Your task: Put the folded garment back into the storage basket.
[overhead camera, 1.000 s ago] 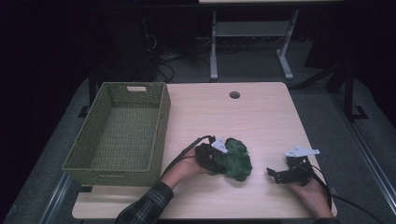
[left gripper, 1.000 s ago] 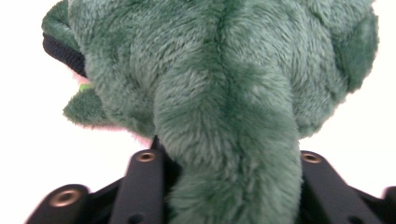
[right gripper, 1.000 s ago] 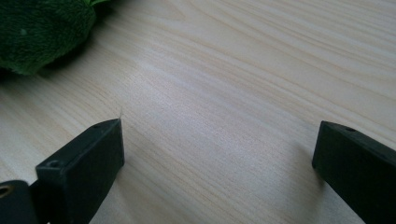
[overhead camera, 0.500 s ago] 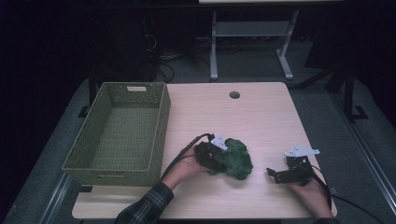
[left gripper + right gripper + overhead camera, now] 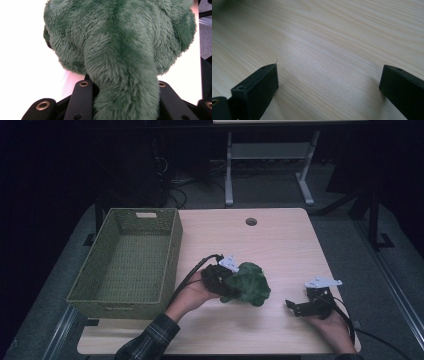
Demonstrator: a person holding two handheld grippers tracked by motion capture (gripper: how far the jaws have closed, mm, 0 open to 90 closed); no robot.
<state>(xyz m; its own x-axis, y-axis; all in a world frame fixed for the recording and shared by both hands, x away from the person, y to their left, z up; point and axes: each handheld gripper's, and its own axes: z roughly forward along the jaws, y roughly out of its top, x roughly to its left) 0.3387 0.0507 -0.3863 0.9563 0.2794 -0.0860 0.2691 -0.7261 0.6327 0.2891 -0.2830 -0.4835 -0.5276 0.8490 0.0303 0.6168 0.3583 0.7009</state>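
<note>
Right, the left gripper (image 5: 231, 282) is clenched on the green plush toy (image 5: 250, 283): in the left gripper view a long furry part of the toy (image 5: 125, 75) runs down between the jaws and is pinched there, w/ the rest of the body bulging out beyond the tips. The toy sits just ahead of those tips, about mid-table, and I judge it's coming up off the wooden table (image 5: 280, 240) rather than resting its full weight. The wicker basket (image 5: 125, 257) lies off to the outer side of the left gripper, near but not touching. The right gripper (image 5: 295, 307) is released, jaws wide apart w/ nothing between them, low over bare wood (image 5: 324, 50), well apart from the toy.

To do the lift well: keep the squeeze steady, since plush compresses and the pinched bit could slip out. Raise it high enough to clear the basket rim before going across, and carry it smoothly so the hanging bulk doesn't swing. Release only once it's over the basket's middle
</note>
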